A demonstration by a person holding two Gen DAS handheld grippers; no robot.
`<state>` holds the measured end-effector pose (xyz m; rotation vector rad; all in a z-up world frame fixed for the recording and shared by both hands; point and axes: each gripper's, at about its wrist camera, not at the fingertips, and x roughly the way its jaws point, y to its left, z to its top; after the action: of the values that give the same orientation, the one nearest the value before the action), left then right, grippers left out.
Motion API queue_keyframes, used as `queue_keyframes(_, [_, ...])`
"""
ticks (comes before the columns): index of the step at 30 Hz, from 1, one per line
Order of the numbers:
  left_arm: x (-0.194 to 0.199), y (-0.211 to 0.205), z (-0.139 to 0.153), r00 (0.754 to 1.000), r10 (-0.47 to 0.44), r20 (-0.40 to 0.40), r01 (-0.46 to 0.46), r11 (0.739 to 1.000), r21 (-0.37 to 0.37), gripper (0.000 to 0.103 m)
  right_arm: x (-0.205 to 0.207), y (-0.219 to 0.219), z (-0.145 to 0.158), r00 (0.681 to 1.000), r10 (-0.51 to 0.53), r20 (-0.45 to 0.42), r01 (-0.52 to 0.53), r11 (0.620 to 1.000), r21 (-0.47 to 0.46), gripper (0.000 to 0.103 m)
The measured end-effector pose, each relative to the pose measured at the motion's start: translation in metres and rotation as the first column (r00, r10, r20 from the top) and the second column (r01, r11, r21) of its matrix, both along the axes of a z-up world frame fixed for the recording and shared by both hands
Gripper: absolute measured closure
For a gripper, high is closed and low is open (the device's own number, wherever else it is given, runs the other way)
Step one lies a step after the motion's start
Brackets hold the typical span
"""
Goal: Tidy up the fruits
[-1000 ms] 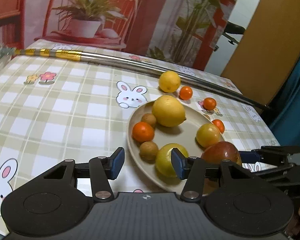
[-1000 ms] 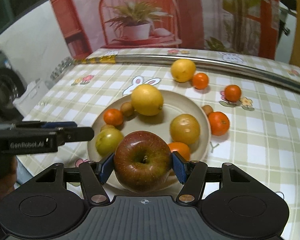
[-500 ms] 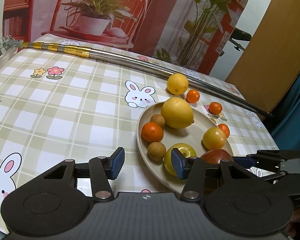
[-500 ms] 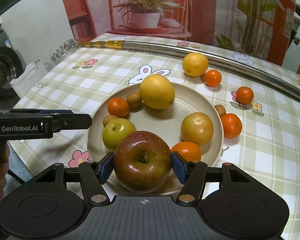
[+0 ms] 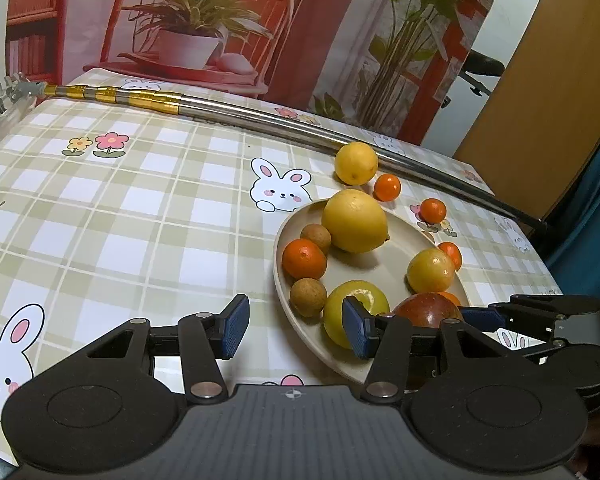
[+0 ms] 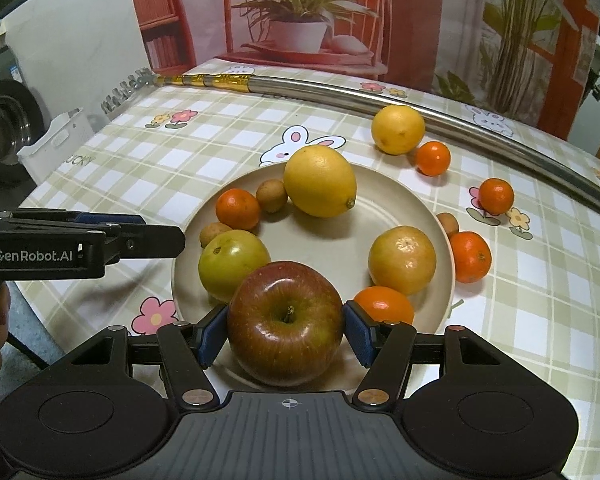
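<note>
A beige plate (image 6: 340,248) holds a large lemon (image 6: 320,182), a green-yellow fruit (image 6: 232,264), a yellow-orange fruit (image 6: 402,260), tangerines and small brown longans. My right gripper (image 6: 286,328) is shut on a red apple (image 6: 286,316) at the plate's near rim. The left wrist view shows the apple (image 5: 424,310) beside the green-yellow fruit. My left gripper (image 5: 295,330) stands open over the plate's (image 5: 384,264) left rim with nothing between its pads. A second lemon (image 6: 398,130) and three tangerines lie on the cloth past the plate.
A long metal pole (image 6: 380,96) with a gold end lies across the far side of the checked tablecloth. A white crate (image 6: 56,144) stands off the table's left edge. A printed backdrop hangs behind. A person's hand holds the left gripper's (image 6: 112,232) handle.
My right gripper has shifted a little over the plate's near rim and rolled slightly, the apple still between its pads. The left gripper has stayed put, open.
</note>
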<state>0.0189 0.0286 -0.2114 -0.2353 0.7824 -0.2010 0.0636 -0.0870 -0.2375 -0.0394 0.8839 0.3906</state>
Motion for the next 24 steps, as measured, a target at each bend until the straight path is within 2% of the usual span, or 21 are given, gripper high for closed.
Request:
queue_keyframes(8, [-0.004, 0.0, 0.003, 1.0, 0.007, 0.005, -0.008, 1.0, 0.02, 0.049, -0.004, -0.005, 0.0, 1.0, -0.018, 0.02, 0.018, 0.999, 0.029, 0.044])
queue_keyframes(15, [-0.007, -0.005, 0.008, 1.0, 0.009, 0.02, -0.01, 0.999, 0.048, 0.049, -0.017, -0.025, 0.009, 0.994, -0.062, 0.094, 0.052, 0.992, 0.111, 0.04])
queue_keyframes(19, [-0.005, -0.004, 0.017, 0.999, 0.011, 0.033, -0.013, 0.998, 0.064, 0.049, -0.021, -0.042, 0.022, 0.98, -0.122, 0.158, 0.097, 0.983, 0.154, 0.04])
queue_keyframes(24, [0.003, 0.003, 0.039, 0.997, 0.027, 0.069, -0.03, 0.999, 0.042, 0.049, -0.021, -0.075, 0.042, 0.952, -0.216, 0.217, 0.171, 0.963, 0.211, 0.041])
